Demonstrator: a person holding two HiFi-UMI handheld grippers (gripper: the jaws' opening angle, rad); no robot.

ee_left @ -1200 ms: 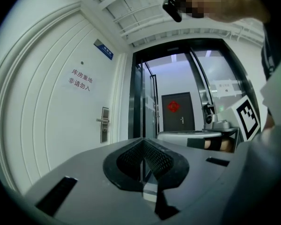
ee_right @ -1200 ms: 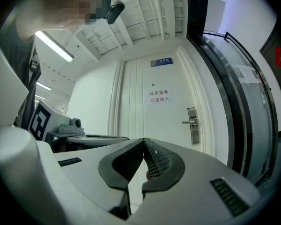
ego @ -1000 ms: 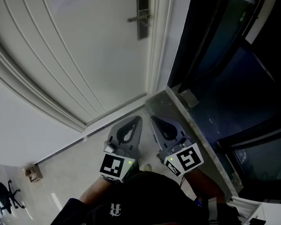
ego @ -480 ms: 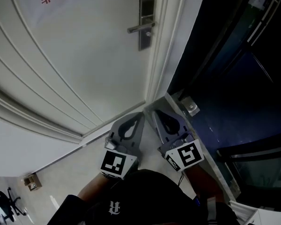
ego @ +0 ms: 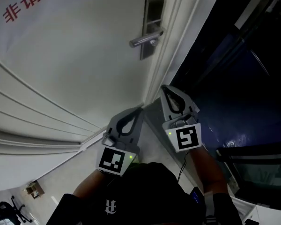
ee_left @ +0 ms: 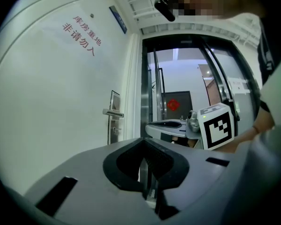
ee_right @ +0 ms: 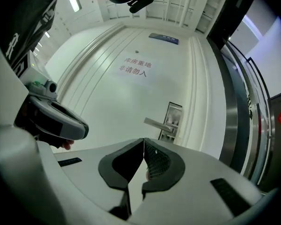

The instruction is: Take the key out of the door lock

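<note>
Facing the door (ego: 84,55) with left gripper (ego: 139,109) and right gripper (ego: 165,87), each closed on nothing; right one ahead, nearer the handle (ego: 147,40), not touching it.

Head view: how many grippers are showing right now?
2. The left gripper is lower, near the bottom edge of the door. The right gripper is higher, by the door frame, below the lever handle. Both are shut and empty.
</note>
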